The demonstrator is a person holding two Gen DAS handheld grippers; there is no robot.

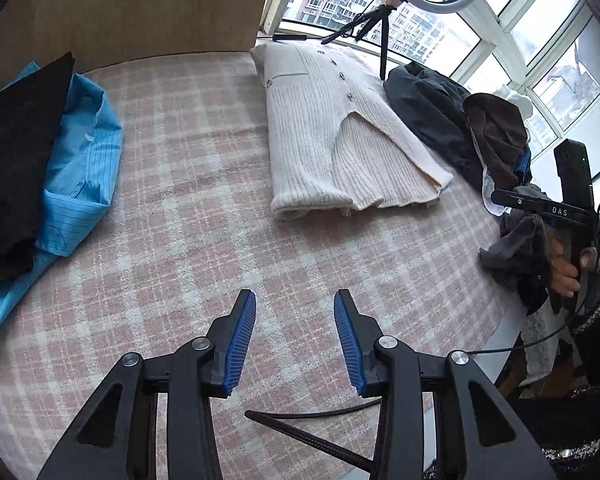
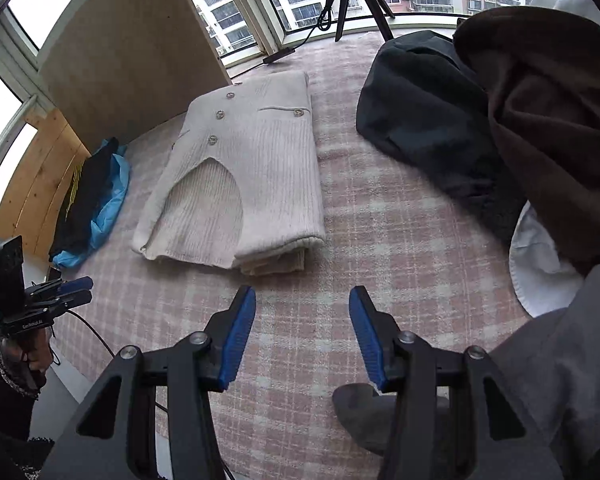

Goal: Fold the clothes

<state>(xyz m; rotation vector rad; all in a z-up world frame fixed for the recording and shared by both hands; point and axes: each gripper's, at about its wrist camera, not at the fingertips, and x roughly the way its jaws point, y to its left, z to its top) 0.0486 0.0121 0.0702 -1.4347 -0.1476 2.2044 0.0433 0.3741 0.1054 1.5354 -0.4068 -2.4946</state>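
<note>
A cream ribbed knit cardigan (image 1: 340, 132) with metal buttons lies folded on the pink plaid bed cover (image 1: 188, 200); it also shows in the right wrist view (image 2: 244, 176). My left gripper (image 1: 295, 300) is open and empty above the cover, short of the cardigan. My right gripper (image 2: 302, 298) is open and empty, just in front of the cardigan's folded hem. A pile of unfolded clothes, dark grey (image 2: 420, 112) and brown (image 2: 552, 120), lies to the right, with a white garment (image 2: 536, 264) and grey cloth (image 2: 572, 344) beside it.
A folded black garment (image 1: 16, 160) on a blue striped one (image 1: 84, 168) sits at the left by a wooden panel (image 1: 140, 4). A ring light on a tripod (image 1: 384, 28) stands at the window. The bed's edge runs along the right (image 1: 512, 320).
</note>
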